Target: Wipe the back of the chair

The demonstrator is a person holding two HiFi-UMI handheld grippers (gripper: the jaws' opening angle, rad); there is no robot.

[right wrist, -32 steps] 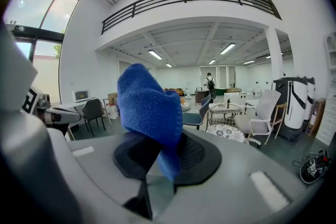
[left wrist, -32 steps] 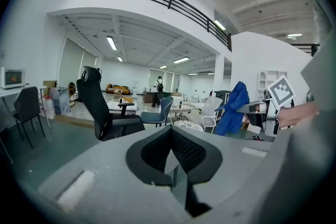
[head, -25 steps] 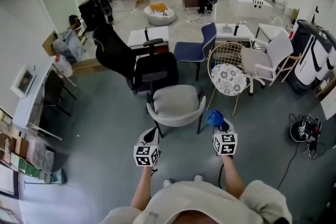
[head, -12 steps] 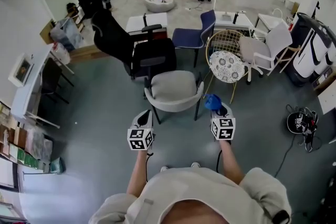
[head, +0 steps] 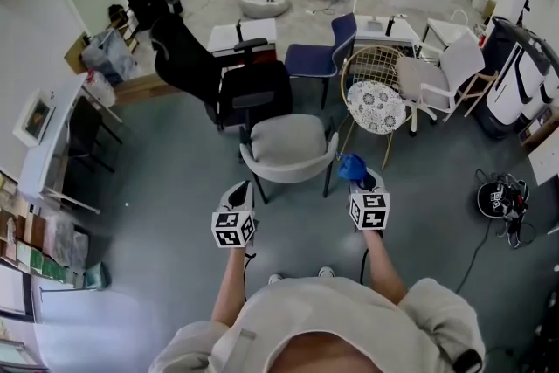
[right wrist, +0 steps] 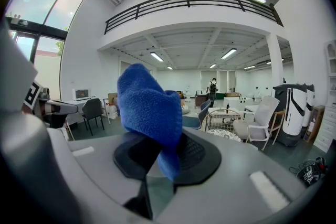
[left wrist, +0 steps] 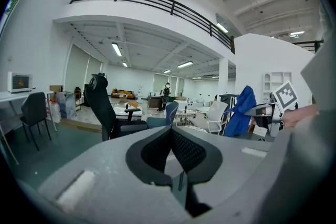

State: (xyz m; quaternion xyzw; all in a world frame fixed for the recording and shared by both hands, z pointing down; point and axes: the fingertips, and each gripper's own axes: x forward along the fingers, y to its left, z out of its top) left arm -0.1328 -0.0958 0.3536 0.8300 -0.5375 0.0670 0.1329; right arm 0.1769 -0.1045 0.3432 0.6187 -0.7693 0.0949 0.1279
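A grey chair (head: 289,146) with a low curved back (head: 281,177) stands just ahead of me, its back turned toward me. My left gripper (head: 241,189) hovers near the back's left end, jaws shut and empty. My right gripper (head: 359,178) is held at the back's right end, shut on a blue cloth (head: 351,165). In the right gripper view the blue cloth (right wrist: 149,107) bulges up out of the right gripper (right wrist: 167,145). The left gripper (left wrist: 171,132) shows its pads pressed together; the cloth (left wrist: 240,112) appears at its right. The grey chair is hidden in both gripper views.
Behind the grey chair stand a black office chair (head: 234,92), a blue chair (head: 325,55), a wire chair with a lace cushion (head: 376,103) and a white chair (head: 441,87). Cables and a black device (head: 501,201) lie on the floor at right. A desk (head: 54,148) lines the left wall.
The head view has shifted a little, so the chair and both grippers sit higher in frame. Both grippers stay about as far from the chair back, and the cloth stays gripped.
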